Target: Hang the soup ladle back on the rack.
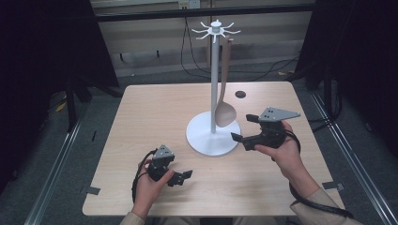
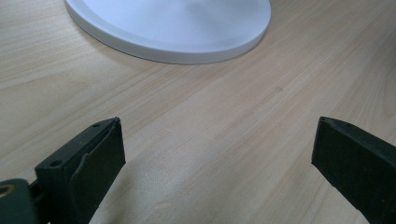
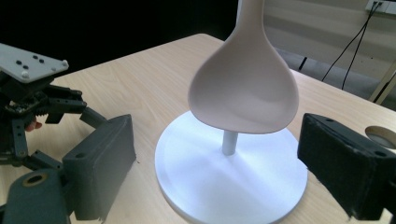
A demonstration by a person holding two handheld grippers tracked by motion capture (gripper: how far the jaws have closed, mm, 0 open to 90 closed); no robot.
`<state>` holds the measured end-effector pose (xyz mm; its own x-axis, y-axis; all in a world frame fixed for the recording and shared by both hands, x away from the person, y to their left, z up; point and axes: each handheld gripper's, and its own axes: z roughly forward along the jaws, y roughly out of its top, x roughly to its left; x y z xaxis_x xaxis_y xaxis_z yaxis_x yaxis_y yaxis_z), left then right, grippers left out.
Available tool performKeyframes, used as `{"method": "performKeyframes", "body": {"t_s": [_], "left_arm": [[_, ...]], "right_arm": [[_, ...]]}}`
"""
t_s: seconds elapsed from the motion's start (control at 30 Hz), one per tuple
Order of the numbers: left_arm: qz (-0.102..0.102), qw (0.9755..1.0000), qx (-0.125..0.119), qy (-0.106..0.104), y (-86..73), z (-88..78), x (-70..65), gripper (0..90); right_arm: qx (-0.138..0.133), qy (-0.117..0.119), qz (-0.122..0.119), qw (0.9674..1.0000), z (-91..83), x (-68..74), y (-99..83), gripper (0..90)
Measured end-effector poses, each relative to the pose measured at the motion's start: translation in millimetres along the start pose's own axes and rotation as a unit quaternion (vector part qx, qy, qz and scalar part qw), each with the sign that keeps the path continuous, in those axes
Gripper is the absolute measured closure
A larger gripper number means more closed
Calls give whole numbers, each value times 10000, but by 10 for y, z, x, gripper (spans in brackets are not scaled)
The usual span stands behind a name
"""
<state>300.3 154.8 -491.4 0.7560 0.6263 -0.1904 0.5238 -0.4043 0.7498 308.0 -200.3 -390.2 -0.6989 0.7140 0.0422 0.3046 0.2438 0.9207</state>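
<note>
Spoon on rack, not yet gripped

Left hand-held gripper (image 1: 180, 177) is held low at the near edge of the worktop (image 1: 141, 122), jaws spread, nothing between them; in the left gripper view only bare wood lies between the jaws, with the rim of the stand base (image 2: 173, 32) just beyond. No part in the work is judged for it at present.

Right hand-held gripper (image 1: 245, 130) is held just beside the stand base, jaws spread wide and aimed at the spoon (image 1: 225, 110). In the right gripper view the spoon bowl (image 3: 245, 91) sits between the jaws but is not touched by either.

Progress, as judged: approach made, grasp not made; closing on the spoon and lifting it off the hook are left, if removal is the aim.

Spoon: pale beige, matte, smooth, one piece. Long handle is hung from a hook of the white rack head (image 1: 216, 29), bowl hanging just above the round base, close to the pole (image 1: 214, 84).
</note>
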Motion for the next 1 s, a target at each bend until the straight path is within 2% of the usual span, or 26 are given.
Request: {"method": "performKeyframes", "body": {"t_s": [0.5,0.63,0.8,0.87,1.0], "left_arm": [[7,10000,-9,-10,-3,8,-5,26],[14,10000,8,2,-4,11,-5,26],[13,10000,9,1,-3,9,-1,26],[9,10000,5,2,-1,9,-4,26],[2,10000,-15,-14,4,12,1,26]], "right_arm": [[77,-62,11,10000,-53,52,-312,107],[162,-124,-54,9998,-44,93,-412,108],[146,-81,57,9998,-14,130,-518,108],[237,-108,32,9997,-6,134,-532,108],[227,-165,10,9996,-17,137,-538,109]]}}
